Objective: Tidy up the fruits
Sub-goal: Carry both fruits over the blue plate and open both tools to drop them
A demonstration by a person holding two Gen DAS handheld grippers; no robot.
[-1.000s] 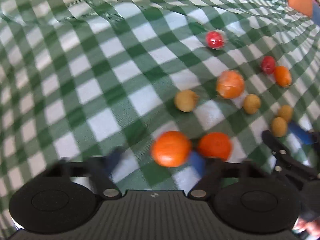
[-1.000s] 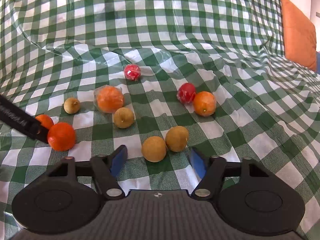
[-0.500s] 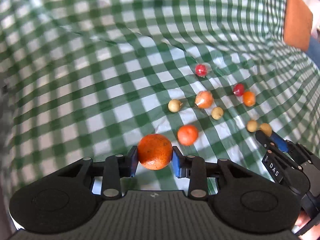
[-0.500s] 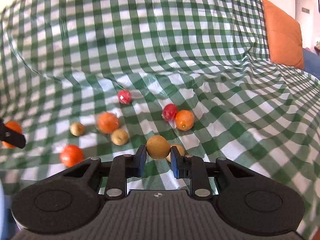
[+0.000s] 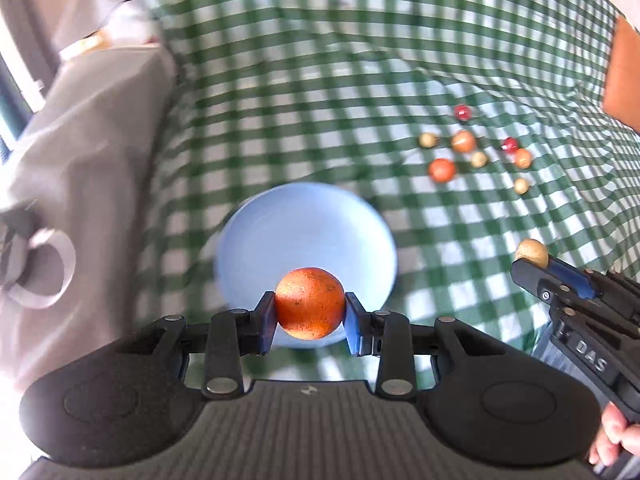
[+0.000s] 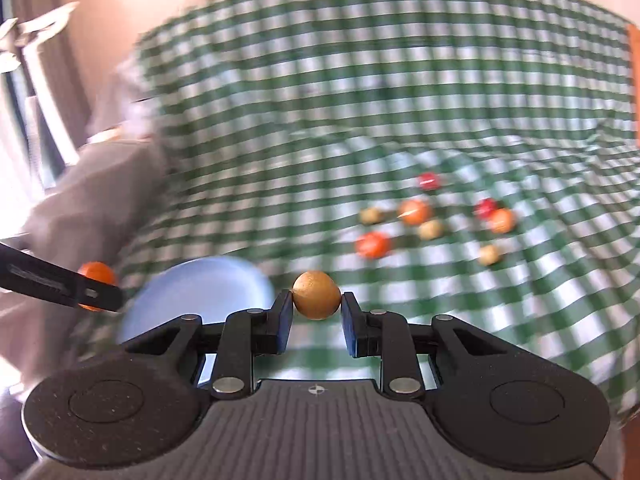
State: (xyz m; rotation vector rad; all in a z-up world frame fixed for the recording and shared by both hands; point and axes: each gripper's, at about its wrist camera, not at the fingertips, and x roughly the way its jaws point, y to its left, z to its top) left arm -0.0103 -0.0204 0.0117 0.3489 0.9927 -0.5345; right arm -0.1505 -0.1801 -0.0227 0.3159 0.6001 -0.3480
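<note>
**A:** Listing held items first. Left gripper [image 5: 310, 312]?

**B:** Clamped on one orange [image 5: 310, 308], pads on both its sides. Position: above the near part of the blue plate [image 5: 280, 224].

**A:** Right gripper [image 6: 316, 312]?

**B:** Jaws narrow, pinching one small tan fruit [image 6: 317, 294] at the fingertips. Held off the cloth, just right of the plate in its own view.

**A:** Plate contents?

**B:** Nothing seen on the bare part; the orange hides some of it. Picture blurred.

**A:** Surface?

**B:** Green-and-white checked cloth [image 5: 320, 80], wrinkled.

**A:** Loose stock on the cloth?

**B:** One cluster, well apart from the plate, far right. Two red [image 5: 462, 112], three orange-coloured [image 5: 441, 169], three tan [image 5: 521, 185]. All lying separately or just beside each other; blur hides finer detail.

**A:** Other items?

**B:** Grey fabric [image 5: 80, 140] at the left edge of the cloth. Orange cushion [image 5: 622, 76] at the far right. Part of a hand [image 5: 612, 436] on the right gripper's handle.
</note>
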